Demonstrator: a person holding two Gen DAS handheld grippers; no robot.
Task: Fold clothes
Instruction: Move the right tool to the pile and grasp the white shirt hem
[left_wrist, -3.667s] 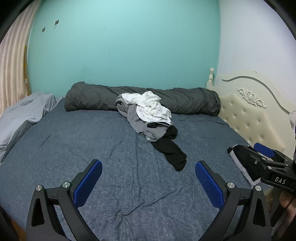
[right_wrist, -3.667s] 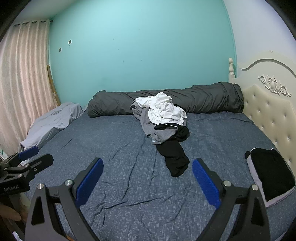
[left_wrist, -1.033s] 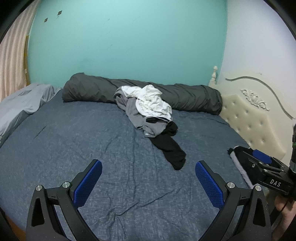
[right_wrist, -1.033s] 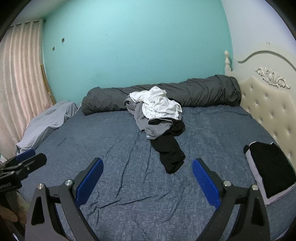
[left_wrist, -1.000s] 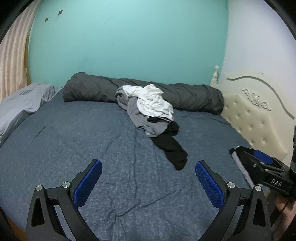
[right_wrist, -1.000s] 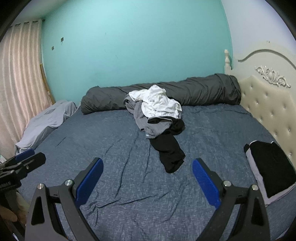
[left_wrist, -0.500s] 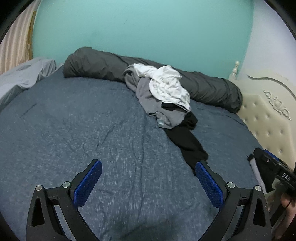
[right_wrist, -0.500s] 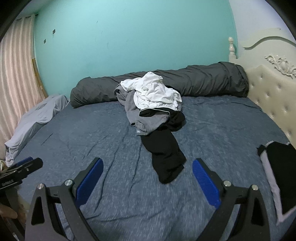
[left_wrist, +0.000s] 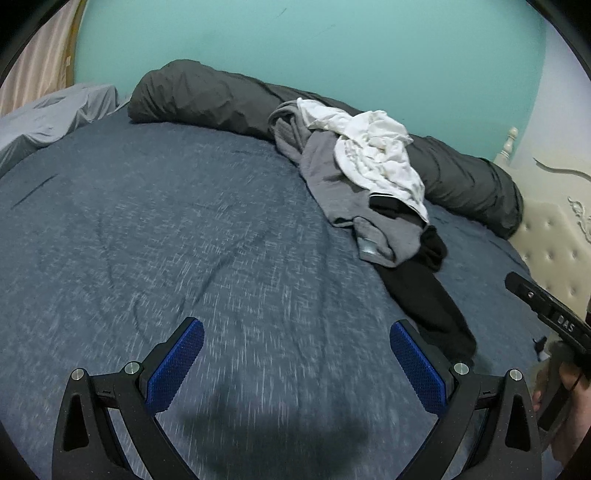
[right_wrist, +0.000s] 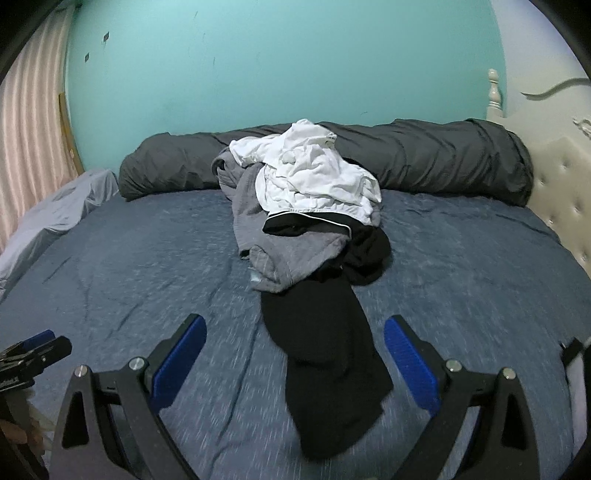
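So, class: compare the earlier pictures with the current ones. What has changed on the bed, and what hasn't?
Both hand-held grippers have moved forward toward the clothes pile; the right hand-held gripper now straddles the black garment, while the left hand-held gripper is over bare bedsheet. Nothing is gripped: both stay open. The pile and rolled duvet haven't shifted.

Each claw, left claw (left_wrist: 295, 363) and right claw (right_wrist: 293, 360), has black angular arms, blue textured pads (left_wrist: 175, 365), silver screws; white "DAS" lettering marks one.
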